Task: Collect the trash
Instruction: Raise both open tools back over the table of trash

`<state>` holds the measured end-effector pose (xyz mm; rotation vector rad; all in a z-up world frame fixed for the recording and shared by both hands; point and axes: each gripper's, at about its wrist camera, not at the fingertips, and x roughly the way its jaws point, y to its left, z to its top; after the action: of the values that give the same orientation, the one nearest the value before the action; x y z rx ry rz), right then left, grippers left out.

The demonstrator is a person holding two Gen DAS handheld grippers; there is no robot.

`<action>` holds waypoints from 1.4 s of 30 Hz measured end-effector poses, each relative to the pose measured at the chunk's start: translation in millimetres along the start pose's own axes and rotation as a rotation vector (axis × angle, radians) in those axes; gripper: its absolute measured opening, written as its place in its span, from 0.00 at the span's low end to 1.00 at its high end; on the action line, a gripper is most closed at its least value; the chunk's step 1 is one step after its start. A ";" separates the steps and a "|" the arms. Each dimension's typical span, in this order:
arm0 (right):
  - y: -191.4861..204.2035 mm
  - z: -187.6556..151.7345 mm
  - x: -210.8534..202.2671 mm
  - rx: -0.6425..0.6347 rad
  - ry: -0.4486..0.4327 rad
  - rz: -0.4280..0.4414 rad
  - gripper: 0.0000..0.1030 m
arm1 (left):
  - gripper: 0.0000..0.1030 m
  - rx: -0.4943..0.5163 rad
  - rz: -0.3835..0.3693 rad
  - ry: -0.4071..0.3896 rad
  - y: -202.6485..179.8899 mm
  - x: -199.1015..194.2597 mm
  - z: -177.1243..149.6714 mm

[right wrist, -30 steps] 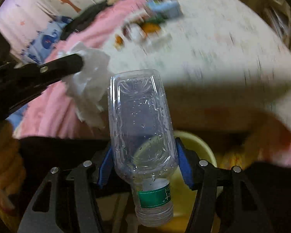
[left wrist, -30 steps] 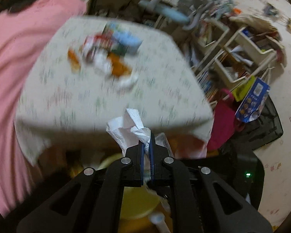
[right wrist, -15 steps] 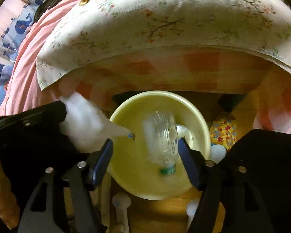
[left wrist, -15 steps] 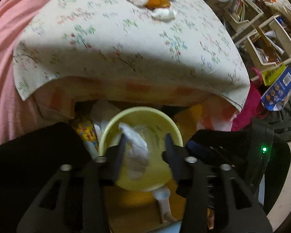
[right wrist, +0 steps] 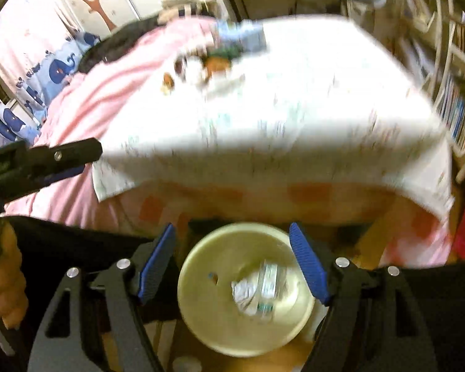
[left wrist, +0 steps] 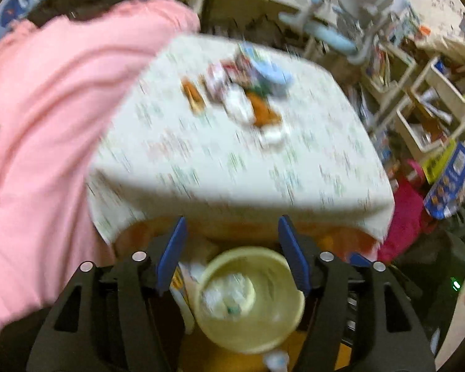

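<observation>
A pale yellow bin (left wrist: 248, 297) (right wrist: 245, 291) stands on the floor below the table's front edge. Inside it lie a crumpled white tissue (right wrist: 245, 294) (left wrist: 229, 291) and a clear plastic bottle (right wrist: 268, 285). My left gripper (left wrist: 232, 226) hangs above the bin, its jaws opening with nothing between them. My right gripper (right wrist: 232, 232) is likewise above the bin, its jaws opening and empty. Several pieces of trash (left wrist: 238, 93) (right wrist: 207, 62), wrappers and tissue, lie in a blurred pile at the far side of the table.
The table wears a floral white cloth (left wrist: 232, 161) that hangs over its edge. A pink blanket (left wrist: 46, 117) lies to the left. Shelves with books and boxes (left wrist: 424, 93) crowd the right side. The left gripper's arm (right wrist: 46, 158) and a hand (right wrist: 3, 279) show in the right wrist view.
The tissue left my left gripper and the bottle left my right gripper; both now lie in the bin. Both grippers opened wider, and the views tilted back up toward the table.
</observation>
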<state>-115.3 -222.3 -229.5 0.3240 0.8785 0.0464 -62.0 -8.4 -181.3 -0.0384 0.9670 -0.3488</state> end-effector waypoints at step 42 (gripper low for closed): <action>5.9 185.8 0.0 -0.175 -0.461 -0.168 0.93 | 0.87 -0.012 0.332 -0.396 0.9 27.3 167.6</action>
<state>26.8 -264.9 -117.7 0.0875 0.4369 -0.1042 88.4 -36.5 -107.4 0.0419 0.5694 -0.0241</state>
